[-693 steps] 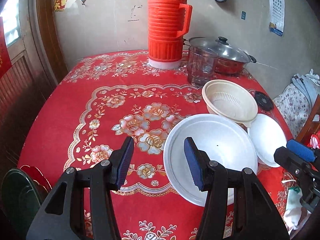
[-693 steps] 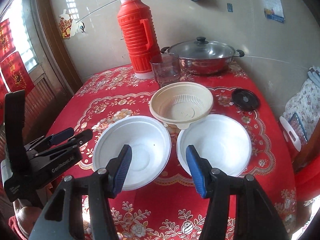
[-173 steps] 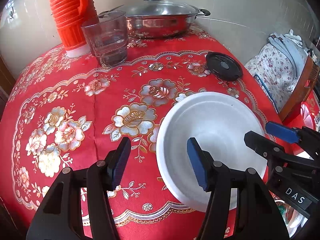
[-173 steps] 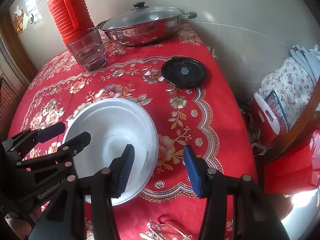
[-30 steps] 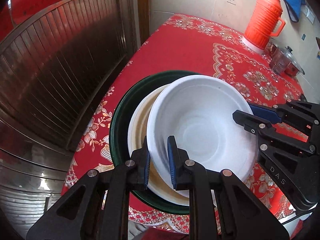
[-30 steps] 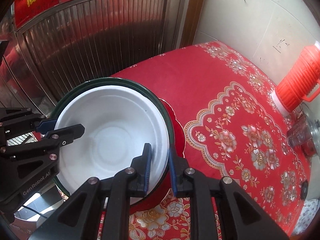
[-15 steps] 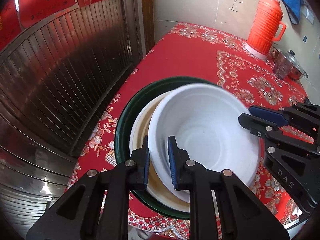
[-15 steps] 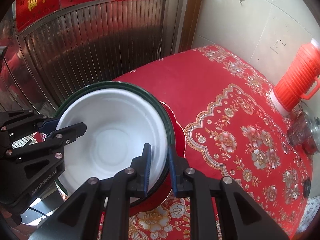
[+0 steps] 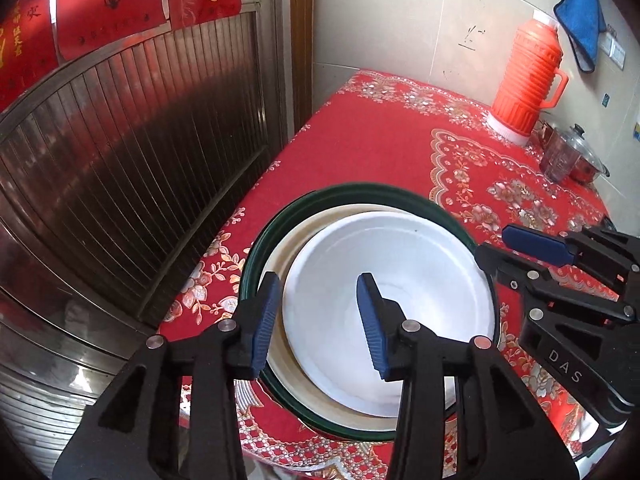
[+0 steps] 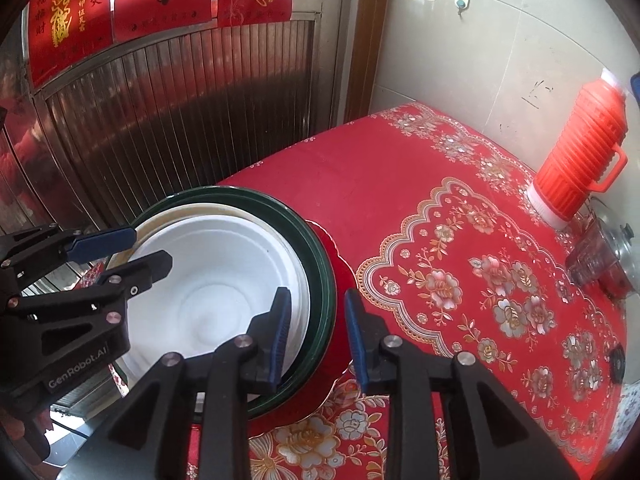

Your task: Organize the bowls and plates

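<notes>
White bowl (image 9: 384, 304) sat nested in the cream bowl (image 9: 286, 256) inside the green dish (image 9: 256, 248) at the bench (image 9: 380, 148) corner. I was spreading both pairs of fingers, left gripper (image 9: 316, 316) and right gripper (image 10: 314, 330), each straddling the rim without pinching it, presumably to leave the stack settled.

you're looking at a white bowl (image 9: 394, 312) with a matt, slightly grainy foam-like skin, nested in a cream plastic bowl (image 9: 288, 248) with a smooth, dull rim. under them sits a dark green dish (image 10: 320, 264), glossy and ridged at the edge. the tablecloth (image 9: 372, 148) looks like printed cloth or vinyl with a faint sheen. your gripper arms are matt black plastic with bare metal rivets, and the pads (image 9: 370, 316) are ribbed blue rubber. the thermos (image 9: 528, 88) is ribbed orange plastic. the door (image 9: 120, 152) is ribbed, shiny metal.
</notes>
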